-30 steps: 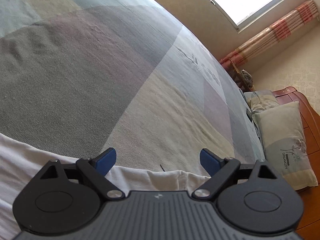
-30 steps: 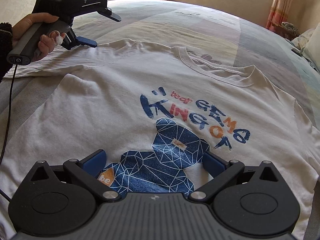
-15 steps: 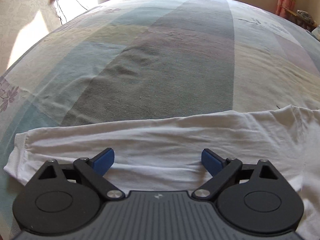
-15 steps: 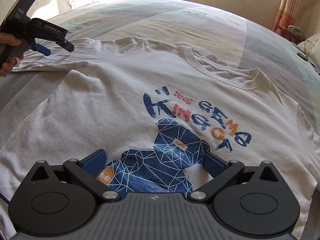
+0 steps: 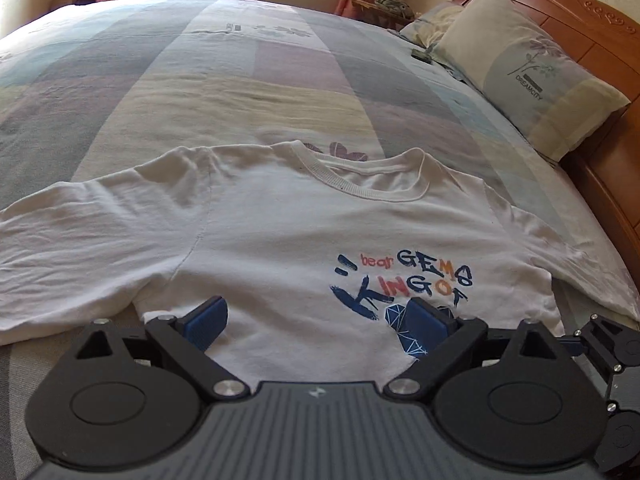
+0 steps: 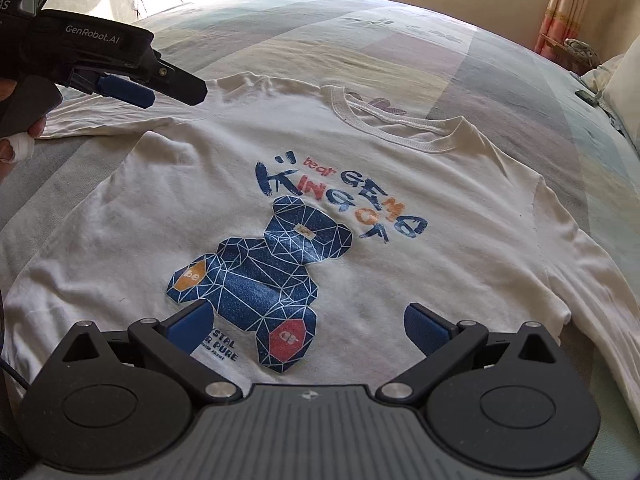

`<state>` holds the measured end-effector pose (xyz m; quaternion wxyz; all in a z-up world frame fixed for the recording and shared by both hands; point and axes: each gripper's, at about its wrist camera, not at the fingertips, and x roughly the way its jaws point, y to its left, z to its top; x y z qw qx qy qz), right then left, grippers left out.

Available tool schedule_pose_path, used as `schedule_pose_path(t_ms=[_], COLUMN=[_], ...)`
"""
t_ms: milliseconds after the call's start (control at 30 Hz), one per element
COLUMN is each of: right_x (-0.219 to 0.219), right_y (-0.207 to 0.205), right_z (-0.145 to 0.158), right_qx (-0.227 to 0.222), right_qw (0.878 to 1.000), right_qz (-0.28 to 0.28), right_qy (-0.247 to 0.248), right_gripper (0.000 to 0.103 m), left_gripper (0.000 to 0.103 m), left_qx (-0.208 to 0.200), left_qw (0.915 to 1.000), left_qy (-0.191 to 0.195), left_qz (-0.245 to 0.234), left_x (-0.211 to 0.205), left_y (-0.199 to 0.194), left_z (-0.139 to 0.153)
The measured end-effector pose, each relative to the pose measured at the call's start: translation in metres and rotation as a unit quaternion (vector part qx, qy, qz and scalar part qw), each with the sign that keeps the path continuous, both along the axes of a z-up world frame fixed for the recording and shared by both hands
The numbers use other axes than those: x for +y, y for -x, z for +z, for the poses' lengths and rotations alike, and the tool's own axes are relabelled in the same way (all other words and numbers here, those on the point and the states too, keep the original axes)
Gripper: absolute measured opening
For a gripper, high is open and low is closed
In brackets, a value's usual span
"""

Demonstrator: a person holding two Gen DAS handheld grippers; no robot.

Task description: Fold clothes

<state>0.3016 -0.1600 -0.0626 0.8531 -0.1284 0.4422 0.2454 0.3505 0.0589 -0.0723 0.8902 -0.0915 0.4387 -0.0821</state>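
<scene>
A white long-sleeved shirt [image 6: 224, 184] with a blue bear print and coloured lettering lies face up and spread flat on the bed, collar [image 6: 400, 128] at the far side. My right gripper [image 6: 308, 322] hovers open over the lower print, nothing between its fingers. My left gripper [image 5: 316, 318] is open above the shirt [image 5: 280, 240] near the left armpit seam, holding nothing. In the right wrist view, the left gripper [image 6: 160, 88] shows at the upper left, held by a hand above the left sleeve [image 6: 100, 124]. The right sleeve [image 6: 592, 288] runs off to the right.
The patchwork bedspread [image 5: 240, 72] covers the bed beyond the shirt. Pillows [image 5: 532, 76] lean on a wooden headboard [image 5: 600, 24] at the right. Orange curtains [image 6: 568, 4] hang on the far wall. A small dark object [image 5: 421, 55] lies near the pillows.
My left gripper has swung from the left sleeve end toward the shirt's body, now facing the collar and print. My right gripper has pulled back slightly, showing more of the bear print.
</scene>
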Motion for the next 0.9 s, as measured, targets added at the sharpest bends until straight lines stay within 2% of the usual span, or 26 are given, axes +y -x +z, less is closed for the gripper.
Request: schedule_pose_path(t_ms=[67,133,200,300,367,467,533,600,667,800,900], right_x=[-0.009,-0.016,-0.023,-0.032,-0.033,-0.033,-0.033,-0.035,-0.040,-0.044,-0.036], right_y=[0.003,0.007,0.011,0.019,0.021,0.023,0.021,0.014,0.004,-0.030,-0.061], right_z=[-0.005,-0.014,-0.024,-0.028,-0.029,-0.029,-0.028,-0.023,-0.016,0.006,0.017], right_qx=[0.008,0.023,0.035,0.026,0.021,0.013,0.020,0.042,0.056,0.037,0.004], right_qw=[1.000,0.999,0.999,0.998,0.998,0.998,0.998,0.998,0.997,0.994,0.995], right_qz=[-0.009,-0.020,-0.032,-0.055,-0.059,-0.061,-0.054,-0.049,-0.055,-0.080,-0.087], right_qy=[0.003,0.010,0.018,0.003,0.001,0.000,0.003,-0.001,-0.029,-0.063,-0.047], right_gripper=[0.103,0.103,0.103,0.103,0.103,0.103,0.103,0.103,0.103,0.103,0.103], left_gripper=[0.096,0.096,0.096,0.096,0.096,0.096,0.096,0.096,0.096,0.096,0.096], left_qx=[0.020,0.057,0.045,0.046,0.054,0.030,0.019,0.016,0.013,0.007,0.006], left_qw=[0.9994,0.9969,0.9969,0.9952,0.9927,0.9938,0.9939,0.9946,0.9951,0.9952,0.9945], left_qy=[-0.019,-0.021,-0.006,0.000,-0.018,0.011,0.010,-0.004,-0.019,-0.049,-0.067], left_qz=[0.019,0.051,0.064,0.087,0.107,0.106,0.108,0.103,0.096,0.084,0.080], left_x=[-0.002,0.013,0.028,0.036,0.035,0.030,0.023,0.022,0.021,0.018,0.019], left_y=[0.004,0.008,0.022,0.039,0.048,0.063,0.068,0.069,0.069,0.070,0.072], left_z=[-0.014,-0.026,-0.025,-0.019,-0.015,-0.008,-0.003,0.000,0.003,0.009,0.011])
